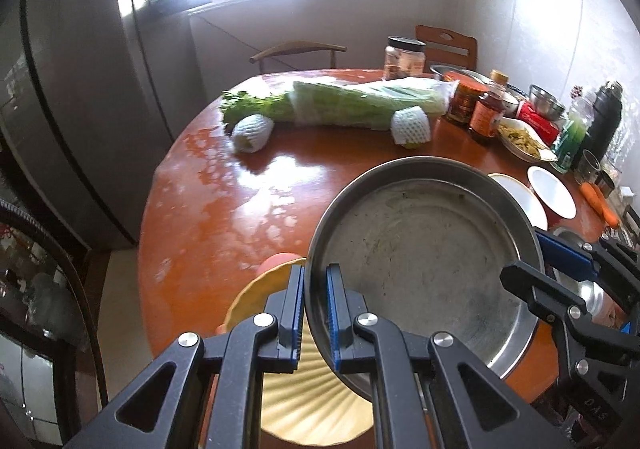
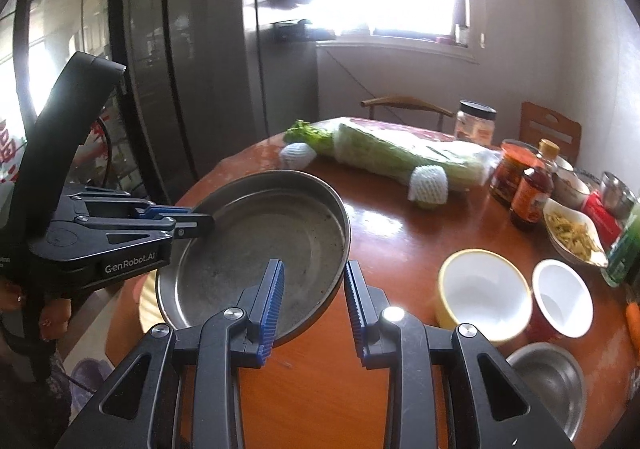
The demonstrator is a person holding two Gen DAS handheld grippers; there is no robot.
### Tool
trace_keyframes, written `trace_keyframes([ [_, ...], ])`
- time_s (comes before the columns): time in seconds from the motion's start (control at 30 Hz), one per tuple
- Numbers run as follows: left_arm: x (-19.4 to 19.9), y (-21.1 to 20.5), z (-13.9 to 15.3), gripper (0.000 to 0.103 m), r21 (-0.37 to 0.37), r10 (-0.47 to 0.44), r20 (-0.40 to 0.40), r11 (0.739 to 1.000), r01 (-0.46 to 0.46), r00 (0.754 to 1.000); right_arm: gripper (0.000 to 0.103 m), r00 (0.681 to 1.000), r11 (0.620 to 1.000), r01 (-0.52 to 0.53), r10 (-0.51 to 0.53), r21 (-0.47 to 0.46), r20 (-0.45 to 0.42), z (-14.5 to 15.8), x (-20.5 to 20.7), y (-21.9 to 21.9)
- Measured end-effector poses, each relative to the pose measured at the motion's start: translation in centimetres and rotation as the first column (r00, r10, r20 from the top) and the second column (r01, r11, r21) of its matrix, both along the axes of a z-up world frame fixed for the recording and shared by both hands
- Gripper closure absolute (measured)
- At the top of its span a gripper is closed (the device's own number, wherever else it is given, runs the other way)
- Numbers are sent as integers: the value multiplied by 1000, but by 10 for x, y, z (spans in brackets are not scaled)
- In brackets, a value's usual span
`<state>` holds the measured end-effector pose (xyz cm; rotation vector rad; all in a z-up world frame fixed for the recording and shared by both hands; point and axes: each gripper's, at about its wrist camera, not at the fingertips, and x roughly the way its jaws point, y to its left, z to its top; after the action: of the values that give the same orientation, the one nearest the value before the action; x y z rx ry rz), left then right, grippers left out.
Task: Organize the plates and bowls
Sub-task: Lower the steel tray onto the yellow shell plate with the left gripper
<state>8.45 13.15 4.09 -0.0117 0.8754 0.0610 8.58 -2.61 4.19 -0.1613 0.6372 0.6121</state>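
My left gripper (image 1: 315, 313) is shut on the near rim of a round steel plate (image 1: 424, 261) and holds it tilted above a yellow ribbed plate (image 1: 312, 405) at the table's near edge. In the right wrist view the steel plate (image 2: 256, 249) sits in front of my right gripper (image 2: 314, 305), whose jaws are open astride its rim without pinching it. The left gripper (image 2: 200, 223) shows there at the plate's left rim. A yellow bowl (image 2: 480, 293), a red bowl with white inside (image 2: 560, 297) and a small steel bowl (image 2: 548, 381) stand to the right.
The round red-brown table (image 1: 240, 185) carries a wrapped cabbage (image 1: 360, 101), two foam-netted fruits (image 1: 412, 125), sauce jars and bottles (image 1: 484, 109), a dish of food (image 1: 520, 137), a carrot (image 1: 600, 205) and a dark flask (image 1: 604, 121). A grey fridge (image 1: 80, 89) stands left; chairs stand behind.
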Motion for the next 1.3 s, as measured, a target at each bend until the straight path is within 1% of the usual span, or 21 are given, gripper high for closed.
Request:
trace_keyframes([
  [0.17,-10,19,-1,93,2,39,6,999,-39,999,71,999,999,-41,41,-14,9,1,-2,19],
  [0.3,-14,36,-10,93,-6,64,-9,998,-64,998,71,998,997,-68,68,-27,0,-4,-4,35],
  [0.43,-17,51,-21,93,-14,86,-29,996,-87,996,71,995,994,-98,98,-47,-16,-14,-4,52],
  [0.67,-19,68,-38,93,1,128,-48,992,-128,991,71,989,987,-141,137,-83,-49,-33,1,78],
  [0.87,-17,73,-52,93,-11,128,-66,992,-129,990,71,985,982,-156,148,-103,-86,-50,8,86],
  [1.13,-16,73,-55,93,-1,131,-63,991,-132,989,70,983,980,-161,149,-118,-104,-59,10,89],
  [1.3,-23,72,-52,93,-1,134,-44,991,-134,990,70,981,974,-177,163,-141,-106,-65,9,93],
])
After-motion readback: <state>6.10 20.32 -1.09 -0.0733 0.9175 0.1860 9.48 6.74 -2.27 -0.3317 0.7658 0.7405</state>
